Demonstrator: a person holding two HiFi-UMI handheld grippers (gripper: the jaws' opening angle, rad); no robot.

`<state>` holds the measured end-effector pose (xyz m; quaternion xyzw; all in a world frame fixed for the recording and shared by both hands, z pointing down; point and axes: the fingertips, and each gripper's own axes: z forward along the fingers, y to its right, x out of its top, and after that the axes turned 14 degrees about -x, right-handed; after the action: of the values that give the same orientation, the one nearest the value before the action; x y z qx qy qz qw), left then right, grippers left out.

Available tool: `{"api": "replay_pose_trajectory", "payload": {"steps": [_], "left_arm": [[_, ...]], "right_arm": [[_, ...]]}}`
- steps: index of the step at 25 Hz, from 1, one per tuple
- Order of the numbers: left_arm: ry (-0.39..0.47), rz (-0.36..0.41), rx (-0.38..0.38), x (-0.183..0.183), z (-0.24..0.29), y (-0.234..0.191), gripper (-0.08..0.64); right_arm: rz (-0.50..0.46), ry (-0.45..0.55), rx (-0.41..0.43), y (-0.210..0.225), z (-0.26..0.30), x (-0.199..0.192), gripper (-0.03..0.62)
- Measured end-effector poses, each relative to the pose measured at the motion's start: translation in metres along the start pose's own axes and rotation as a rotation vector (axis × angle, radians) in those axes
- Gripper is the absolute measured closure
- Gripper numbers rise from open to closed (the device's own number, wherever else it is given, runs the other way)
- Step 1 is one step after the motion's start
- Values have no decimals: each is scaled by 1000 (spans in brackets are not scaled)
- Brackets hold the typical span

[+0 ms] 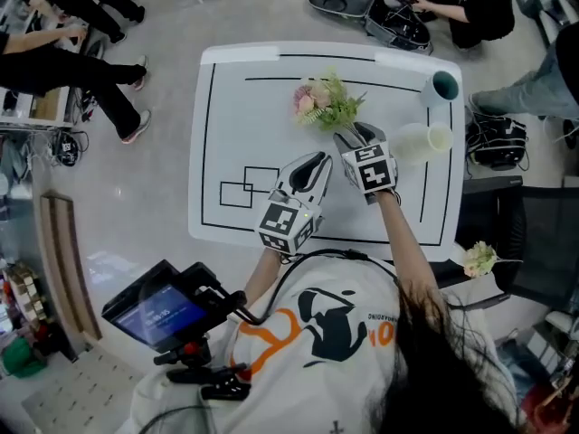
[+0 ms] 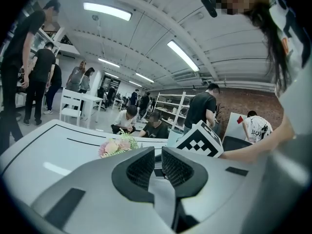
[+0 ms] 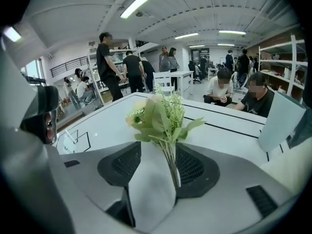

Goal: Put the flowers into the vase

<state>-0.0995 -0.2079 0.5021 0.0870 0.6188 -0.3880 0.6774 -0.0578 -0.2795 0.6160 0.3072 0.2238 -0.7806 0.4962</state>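
A bouquet (image 1: 321, 102) of pink blooms and green leaves lies on the white table (image 1: 235, 134), its stems pointing toward me. My right gripper (image 1: 343, 135) is at the stem end. In the right gripper view its jaws (image 3: 158, 147) stand wide open around the stems (image 3: 171, 165), which rest against the right-hand pad without being pinched. A teal vase (image 1: 443, 87) stands upright at the far right corner, and a pale cup (image 1: 421, 141) lies beside it. My left gripper (image 1: 317, 159) hovers just left of the right one, shut and empty (image 2: 158, 150), with the bouquet (image 2: 116, 145) ahead of it.
Black lines and small rectangles (image 1: 244, 188) mark the tabletop. A second flower bunch (image 1: 479, 259) sits off the table at the right by a black chair (image 1: 534, 242). A camera rig with a screen (image 1: 163, 310) is at my lower left. Several people stand or sit around the table.
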Motion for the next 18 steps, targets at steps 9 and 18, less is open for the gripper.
{"api": "replay_pose_trajectory", "payload": {"steps": [9,18], "left_arm": [[-17,-22,30,-8,-5,-14,508],[-23,-28,53,-13,-12,-22,508]], "right_arm": [[11,-62,-31,7,31,1,377],[-38,-102,-61,15,41,-5,456]]}}
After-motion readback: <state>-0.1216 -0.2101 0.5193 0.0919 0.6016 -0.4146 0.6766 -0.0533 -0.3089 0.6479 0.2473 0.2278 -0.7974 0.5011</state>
